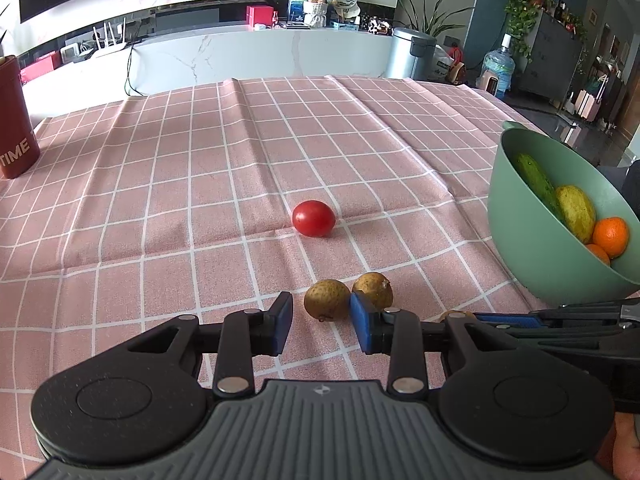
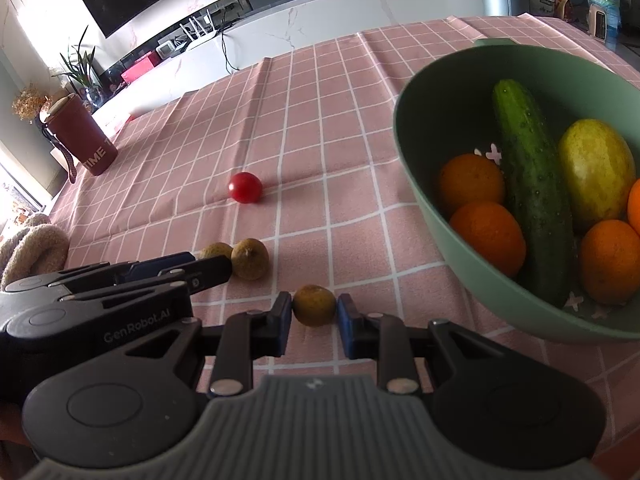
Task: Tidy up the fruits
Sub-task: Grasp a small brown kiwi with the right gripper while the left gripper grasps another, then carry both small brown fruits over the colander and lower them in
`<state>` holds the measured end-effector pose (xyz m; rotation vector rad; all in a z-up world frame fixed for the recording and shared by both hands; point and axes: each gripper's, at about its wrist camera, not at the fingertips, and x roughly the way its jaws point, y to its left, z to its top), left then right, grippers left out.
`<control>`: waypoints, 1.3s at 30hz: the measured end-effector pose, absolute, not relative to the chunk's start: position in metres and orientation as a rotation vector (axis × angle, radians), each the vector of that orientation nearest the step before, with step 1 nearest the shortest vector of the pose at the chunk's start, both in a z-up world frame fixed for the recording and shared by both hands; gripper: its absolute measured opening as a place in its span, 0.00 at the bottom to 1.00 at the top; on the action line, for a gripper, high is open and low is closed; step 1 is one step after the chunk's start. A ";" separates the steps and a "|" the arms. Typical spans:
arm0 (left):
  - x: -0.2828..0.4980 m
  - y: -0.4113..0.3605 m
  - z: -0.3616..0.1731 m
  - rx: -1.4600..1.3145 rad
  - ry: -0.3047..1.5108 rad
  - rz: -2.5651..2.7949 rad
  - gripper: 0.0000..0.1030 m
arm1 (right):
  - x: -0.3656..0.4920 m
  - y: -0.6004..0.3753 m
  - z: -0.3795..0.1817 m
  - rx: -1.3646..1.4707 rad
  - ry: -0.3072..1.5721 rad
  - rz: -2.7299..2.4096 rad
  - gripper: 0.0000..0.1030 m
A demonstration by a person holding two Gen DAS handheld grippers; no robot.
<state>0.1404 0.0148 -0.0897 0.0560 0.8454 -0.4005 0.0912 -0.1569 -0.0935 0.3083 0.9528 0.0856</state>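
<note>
**Right fingers pinch a small brown fruit beside the bowl**

On the tabletop (image 1: 168, 168), covered with a pink checked cloth, the right gripper (image 2: 314, 312) points steeply down, and its blue fingers (image 2: 285, 312) press on both sides of a small brown fruit (image 2: 314, 305). The fruit is nearly round, so I cannot make out a long axis. It sits low at the cloth, just in front of the green bowl (image 2: 416, 168).

The left gripper (image 1: 320, 316) hangs just beside it, jaws apart. Two more small brown fruits lie touching each other at its tips: the left one (image 1: 326, 300) sits in the gap between the fingers without either pad pressing on it, and the right one (image 1: 374, 288) lies just beyond the right-hand pad. The left one shows a little stub at its near end, pointing back toward the gripper.

Farther out on the cloth a red tomato (image 1: 313, 218) lies alone, slightly egg-shaped, its longer line running across the left wrist view.

Inside the bowl a cucumber (image 2: 532, 196) leans with its length running from the far rim down toward the near wall. A yellow-green fruit (image 2: 596, 168) lies beside it, long axis roughly alongside, and several oranges (image 2: 486, 236) crowd around them.

A dark red cup (image 1: 12, 120) stands upright at the far left edge of the cloth.
</note>
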 end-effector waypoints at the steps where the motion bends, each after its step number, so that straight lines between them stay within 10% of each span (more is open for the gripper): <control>1: 0.141 0.015 -0.090 0.051 0.845 -0.401 0.38 | 0.091 -0.157 -0.094 0.308 0.954 0.087 0.20; 39: 0.112 0.029 -0.053 -0.125 0.841 -0.396 0.27 | 0.070 -0.160 -0.071 0.309 0.856 0.142 0.19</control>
